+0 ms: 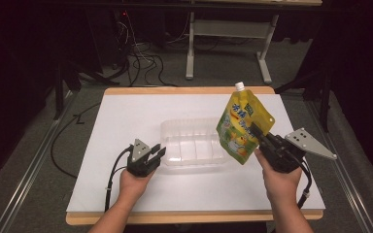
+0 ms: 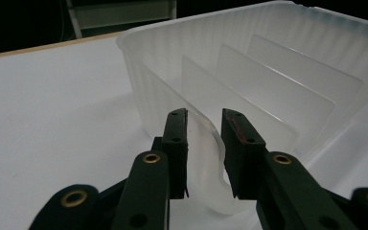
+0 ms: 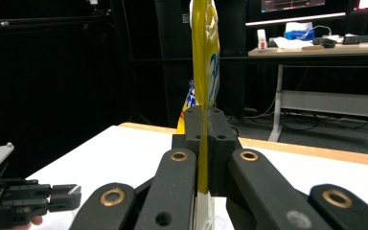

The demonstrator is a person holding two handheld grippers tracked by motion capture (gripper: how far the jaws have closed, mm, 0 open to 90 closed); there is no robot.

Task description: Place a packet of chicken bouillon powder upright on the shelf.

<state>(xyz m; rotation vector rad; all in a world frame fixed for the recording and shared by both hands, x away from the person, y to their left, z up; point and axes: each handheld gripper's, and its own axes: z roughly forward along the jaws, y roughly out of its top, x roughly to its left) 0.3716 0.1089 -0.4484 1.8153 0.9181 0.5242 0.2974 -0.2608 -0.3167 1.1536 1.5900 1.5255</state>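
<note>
Gripping the near-left rim of a clear ribbed plastic tray (image 1: 193, 143), the left tongs (image 1: 156, 154) straddle its curved lip with jaws parted; the left gripper view shows three thin dividers inside. Right of the tray, the right tongs (image 1: 255, 131) are clamped on a glossy yellow spouted pouch (image 1: 241, 124), held upright above the white worktop (image 1: 126, 116); the right gripper view shows it edge-on, flat and thin.
</note>
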